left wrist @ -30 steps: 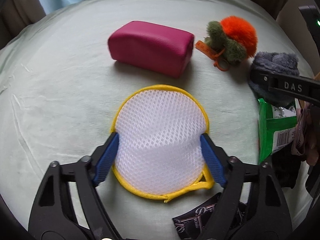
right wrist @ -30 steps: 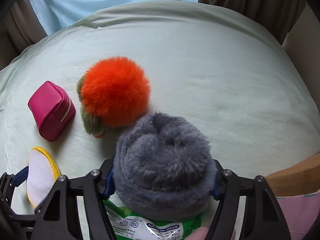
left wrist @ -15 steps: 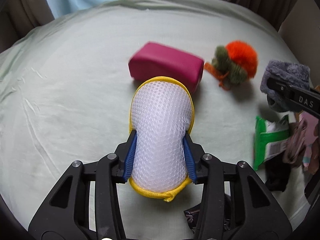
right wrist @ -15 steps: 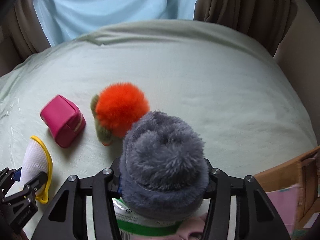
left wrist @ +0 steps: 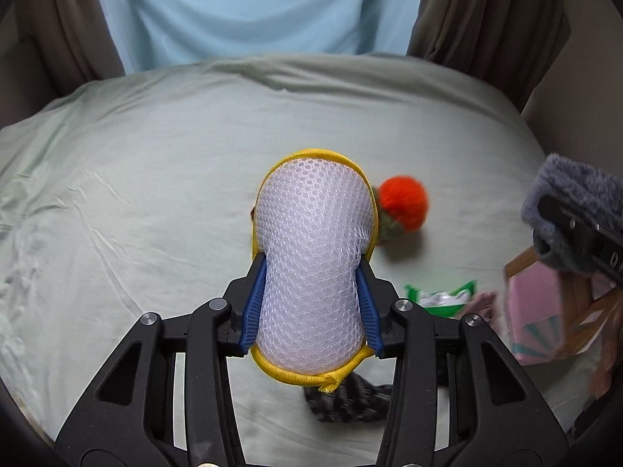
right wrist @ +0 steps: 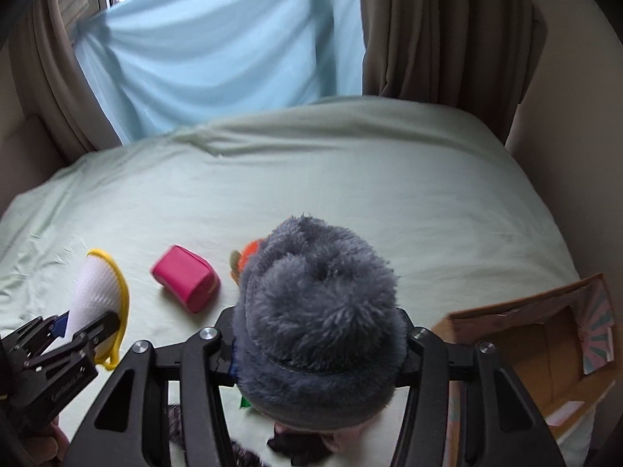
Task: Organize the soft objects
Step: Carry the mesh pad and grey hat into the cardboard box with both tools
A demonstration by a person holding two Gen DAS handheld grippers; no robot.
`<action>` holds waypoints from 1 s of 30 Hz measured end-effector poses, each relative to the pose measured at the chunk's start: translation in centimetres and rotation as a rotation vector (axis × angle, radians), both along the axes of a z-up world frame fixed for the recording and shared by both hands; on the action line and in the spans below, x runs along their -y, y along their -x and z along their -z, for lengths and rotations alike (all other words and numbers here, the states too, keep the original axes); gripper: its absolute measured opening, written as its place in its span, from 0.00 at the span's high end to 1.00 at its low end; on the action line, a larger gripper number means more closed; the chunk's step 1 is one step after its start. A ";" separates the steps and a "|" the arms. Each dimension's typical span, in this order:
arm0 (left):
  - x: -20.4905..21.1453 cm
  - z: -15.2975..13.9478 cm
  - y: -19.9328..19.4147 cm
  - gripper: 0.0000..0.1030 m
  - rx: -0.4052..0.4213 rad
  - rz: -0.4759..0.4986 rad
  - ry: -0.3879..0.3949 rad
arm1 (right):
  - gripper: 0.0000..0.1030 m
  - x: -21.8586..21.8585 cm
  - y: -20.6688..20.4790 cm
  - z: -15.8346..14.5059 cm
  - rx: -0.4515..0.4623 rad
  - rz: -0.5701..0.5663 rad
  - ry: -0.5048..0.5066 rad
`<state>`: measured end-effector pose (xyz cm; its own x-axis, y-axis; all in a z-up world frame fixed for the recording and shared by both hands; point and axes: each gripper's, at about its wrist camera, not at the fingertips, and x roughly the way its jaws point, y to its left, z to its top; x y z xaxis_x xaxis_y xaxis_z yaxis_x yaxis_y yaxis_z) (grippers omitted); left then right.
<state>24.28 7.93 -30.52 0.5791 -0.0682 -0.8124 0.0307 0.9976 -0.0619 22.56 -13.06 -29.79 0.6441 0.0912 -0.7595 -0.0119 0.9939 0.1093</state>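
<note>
A pale green bedsheet (right wrist: pixel 350 179) covers the bed in front of me, with a light blue curtain (right wrist: pixel 218 50) between brown drapes (right wrist: pixel 436 27) behind it. On the left, my left gripper (left wrist: pixel 310 303) pinches a white mesh pouch (left wrist: pixel 311 268) with yellow trim, its 2 blue pads (left wrist: pixel 253 307) squeezing the sides inward, held above the sheet. A pink zip pouch (right wrist: pixel 186 283) lies on the sheet beyond it, near an orange pom-pom (left wrist: pixel 403 201). My right gripper (right wrist: pixel 317 346) clamps a fluffy grey hat (right wrist: pixel 317 311), also lifted clear of the bed. A green packet (left wrist: pixel 444 299) lies below. At the right stands an open cardboard box (right wrist: pixel 537 350).
</note>
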 end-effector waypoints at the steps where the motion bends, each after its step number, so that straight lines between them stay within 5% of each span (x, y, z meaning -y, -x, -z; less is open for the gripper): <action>1: 0.5 -1.2 0.2 0.62 0.002 -0.006 0.014 | 0.53 0.6 0.6 -1.1 0.001 0.003 -0.012; 9: 9.7 -10.3 3.2 0.62 0.030 0.064 0.083 | 0.53 7.4 5.8 -8.7 0.003 0.038 -0.037; 14: 17.0 -13.1 4.1 0.62 0.012 0.112 0.137 | 0.53 14.0 8.5 -11.9 -0.008 0.103 -0.024; 21: 27.0 -12.7 5.3 0.62 -0.073 0.170 0.198 | 0.53 22.8 9.5 -12.4 -0.079 0.162 -0.004; 30: 36.2 -6.9 4.0 0.62 -0.241 0.192 0.156 | 0.53 31.1 6.4 -6.1 -0.276 0.186 -0.038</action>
